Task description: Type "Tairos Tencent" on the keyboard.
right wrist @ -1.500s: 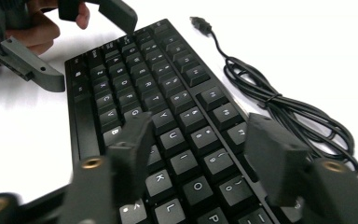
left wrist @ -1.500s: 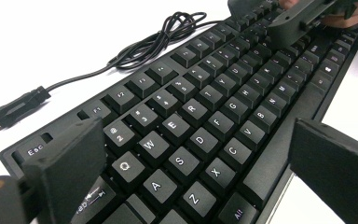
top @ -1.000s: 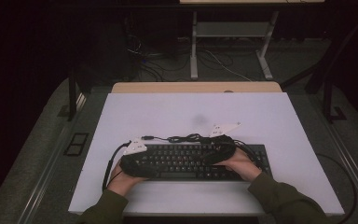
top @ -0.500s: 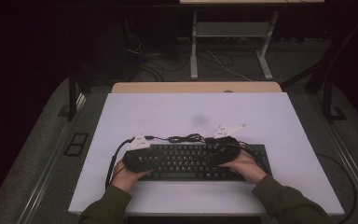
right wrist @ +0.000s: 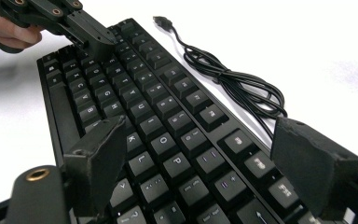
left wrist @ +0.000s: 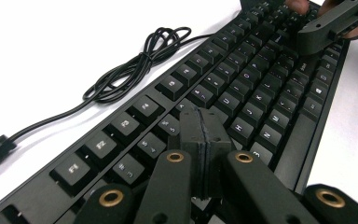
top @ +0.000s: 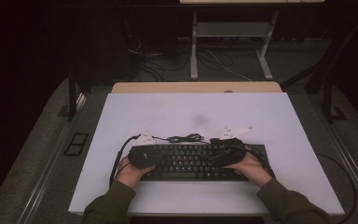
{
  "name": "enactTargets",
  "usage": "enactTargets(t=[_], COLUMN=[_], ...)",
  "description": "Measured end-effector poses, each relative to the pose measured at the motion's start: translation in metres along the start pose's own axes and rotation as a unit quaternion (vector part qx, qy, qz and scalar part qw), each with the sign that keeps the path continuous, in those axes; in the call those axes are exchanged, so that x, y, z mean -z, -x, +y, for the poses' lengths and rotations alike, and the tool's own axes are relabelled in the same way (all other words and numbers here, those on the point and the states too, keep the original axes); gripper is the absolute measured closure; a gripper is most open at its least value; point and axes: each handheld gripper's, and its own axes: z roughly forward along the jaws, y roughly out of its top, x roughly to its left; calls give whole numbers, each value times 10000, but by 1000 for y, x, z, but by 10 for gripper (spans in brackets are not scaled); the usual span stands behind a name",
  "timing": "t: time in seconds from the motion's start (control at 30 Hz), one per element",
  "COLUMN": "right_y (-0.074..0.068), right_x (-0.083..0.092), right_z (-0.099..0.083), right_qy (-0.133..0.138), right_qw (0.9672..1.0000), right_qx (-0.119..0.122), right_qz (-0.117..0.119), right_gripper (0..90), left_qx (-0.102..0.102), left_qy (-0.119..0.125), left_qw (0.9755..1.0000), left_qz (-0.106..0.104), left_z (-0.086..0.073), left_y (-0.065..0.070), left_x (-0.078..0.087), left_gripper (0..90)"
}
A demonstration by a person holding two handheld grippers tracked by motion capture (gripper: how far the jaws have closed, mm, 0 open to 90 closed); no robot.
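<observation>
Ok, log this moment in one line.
left gripper: just closed, empty, over keyboard | right gripper: open above keys | cable: coiled behind

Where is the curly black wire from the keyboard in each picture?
High view: the coiled black cable lies on the white table just behind the black keyboard, near the middle.
Left gripper view: upper left, left of the keyboard.
Right gripper view: upper right, right of the keyboard.
Shared landmark: the keyboard's top key row, beside the coil.
</observation>
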Motion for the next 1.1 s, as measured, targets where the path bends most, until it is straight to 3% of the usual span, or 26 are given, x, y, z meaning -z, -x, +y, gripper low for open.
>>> enactTargets(t=[0.73, 0.9, 0.93, 1.03, 1.1], right_y=[2, 2, 2, 2, 2], right_x=[6, 6, 6, 6, 6], right_z=[-4, -4, -4, -4, -4], right_qy=[23, 18, 18, 22, 21], right_qw=[9999, 9999, 9999, 9999, 9999], right_qx=[-62, -61, -61, -60, -62], right_qz=[-85, -88, -88, -93, -90], right_gripper=[182, 182, 182, 182, 182], left_qx=[-34, -153, -83, -182, -131], left_qy=[-303, -436, -385, -444, -408], left_qw=[9995, 9989, 9992, 9988, 9991], left_qz=[34, 59, 49, 44, 36], left_z=[0, -1, -1, -1, -1], left_y=[-2, -2, -1, -1, -1], left_x=[-11, -12, -13, -13, -13], left_gripper=[890, 890, 890, 890, 890])
